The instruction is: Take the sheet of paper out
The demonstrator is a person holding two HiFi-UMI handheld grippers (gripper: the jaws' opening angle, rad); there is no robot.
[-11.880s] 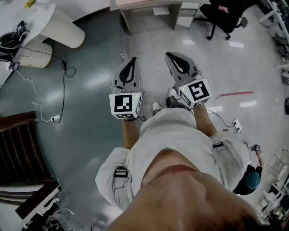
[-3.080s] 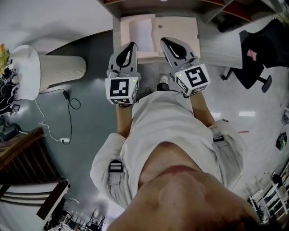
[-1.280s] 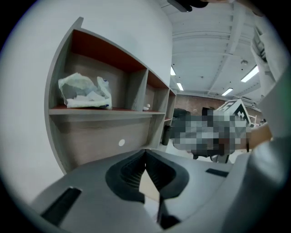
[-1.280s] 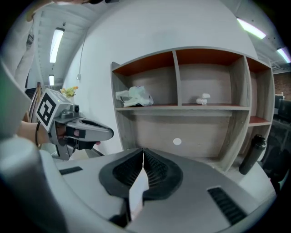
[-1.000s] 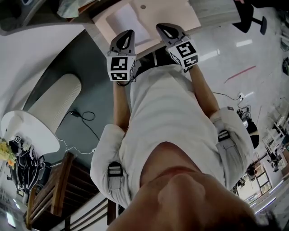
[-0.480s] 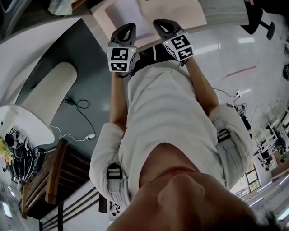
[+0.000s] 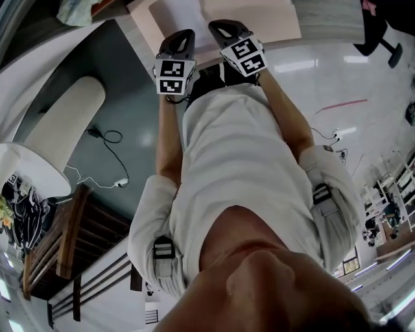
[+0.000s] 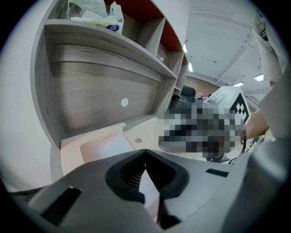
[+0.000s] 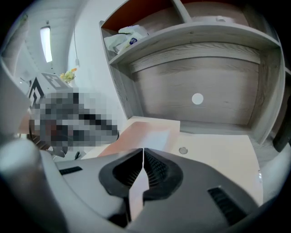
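Observation:
A white sheet of paper [image 7: 176, 14] lies on or in a pale pink folder [image 7: 144, 19] at the left of the desk; I cannot tell which. In the left gripper view the paper [image 8: 108, 146] lies just beyond my jaws. In the right gripper view the paper [image 9: 157, 135] sits ahead and slightly left. My left gripper [image 7: 185, 34] and right gripper [image 7: 218, 26] hover side by side at the desk's near edge. Both are shut, tips touching, holding nothing. The same shows up close for the left gripper [image 8: 145, 152] and the right gripper [image 9: 143, 150].
The desk [image 7: 272, 18] is a pale top inside a grey wooden cubby [image 9: 204, 73] with a round cable hole [image 9: 197, 98]. A plastic bag [image 8: 96, 12] sits on the shelf above. A white round table [image 7: 39, 130] and a cable [image 7: 107, 139] are on the floor at left.
The person has walked up to the desk over the earlier frames. In the last second both grippers have moved forward to the desk's near edge, staying shut.

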